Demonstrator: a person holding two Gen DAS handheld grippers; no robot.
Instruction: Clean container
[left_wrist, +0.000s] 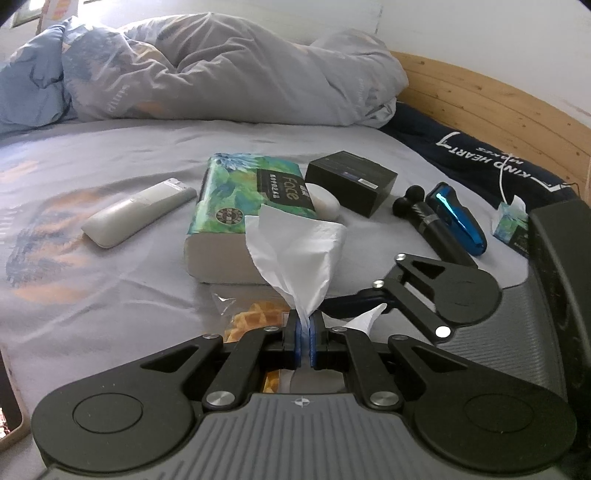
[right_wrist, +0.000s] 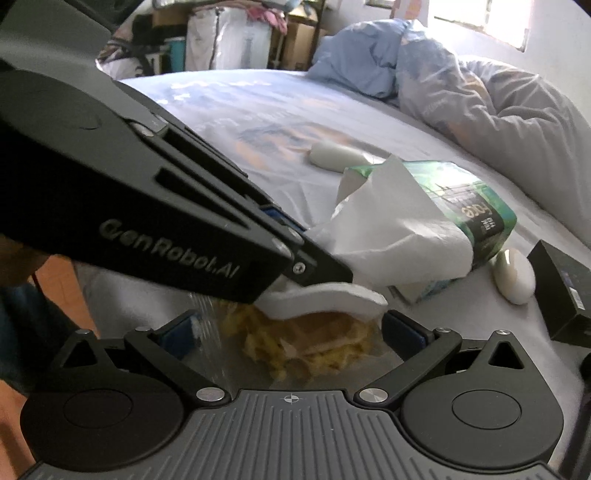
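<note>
My left gripper is shut on a white tissue that fans up above its blue pads; the tissue also shows in the right wrist view. Under it lies a clear plastic bag with yellow waffle pieces, seen closer in the right wrist view. My right gripper is open, its fingers on either side of the bag. The right gripper shows in the left wrist view, just right of the left one. The green tissue pack lies behind on the bed.
On the grey bed sheet lie a white remote, a white oval case, a black box, a black massager, a blue shaver and a small tissue pack. A rumpled duvet is at the back, a wooden bed frame at right.
</note>
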